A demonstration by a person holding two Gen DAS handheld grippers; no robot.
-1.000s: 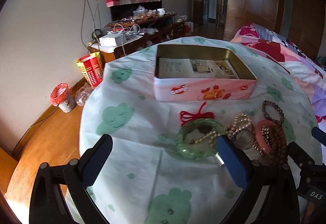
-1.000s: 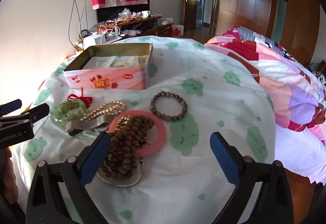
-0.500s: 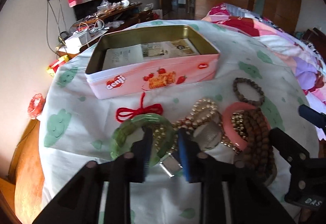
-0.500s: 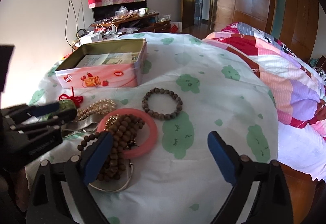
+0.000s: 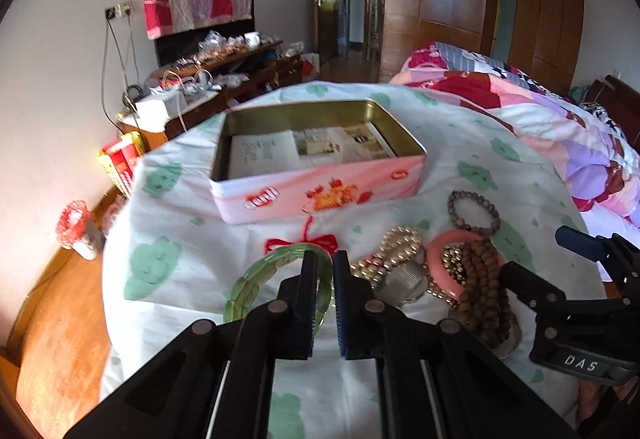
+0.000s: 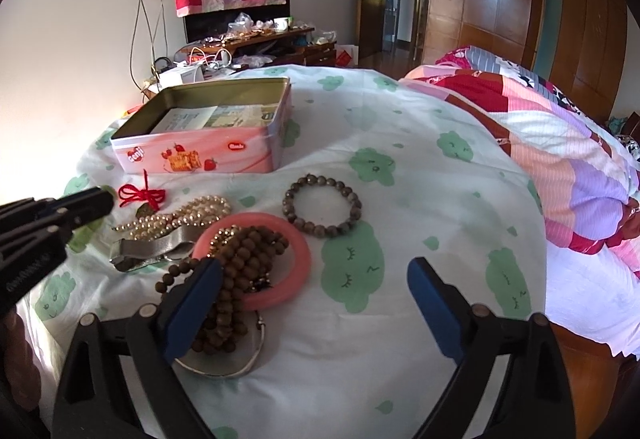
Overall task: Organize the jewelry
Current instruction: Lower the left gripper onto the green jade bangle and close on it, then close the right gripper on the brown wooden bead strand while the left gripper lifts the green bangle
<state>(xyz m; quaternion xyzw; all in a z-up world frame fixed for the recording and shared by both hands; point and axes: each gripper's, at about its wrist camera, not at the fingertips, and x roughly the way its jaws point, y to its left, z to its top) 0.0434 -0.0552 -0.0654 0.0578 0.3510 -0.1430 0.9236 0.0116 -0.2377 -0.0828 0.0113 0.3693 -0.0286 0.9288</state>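
My left gripper (image 5: 324, 271) is shut on the near right rim of a green bangle (image 5: 256, 279), which carries a red knotted cord (image 5: 316, 241). Just behind stands the open pink tin (image 5: 320, 191), with paper on its bottom. My right gripper (image 6: 316, 265) hovers low over the jewellery pile with its jaws closing; the pads press on nothing. Its left finger overlaps a brown wooden bead string (image 6: 240, 267) lying in a pink ring (image 6: 298, 259). Close by lie a grey bead bracelet (image 6: 322, 207), a pearl strand (image 6: 188, 215) and a silver bangle (image 6: 240, 367).
A white cloth with green prints (image 6: 400, 119) covers the round table. A bed with a patchwork quilt (image 6: 560, 143) runs along the right. A cluttered wooden stand (image 6: 256, 35) is at the back wall. Wooden floor (image 5: 60, 319) lies to the left, with a red-yellow box (image 5: 120, 159).
My left gripper went from wide open to shut on the green bangle's rim and swung in over it. My right gripper stayed in place; its jaws narrowed a little.
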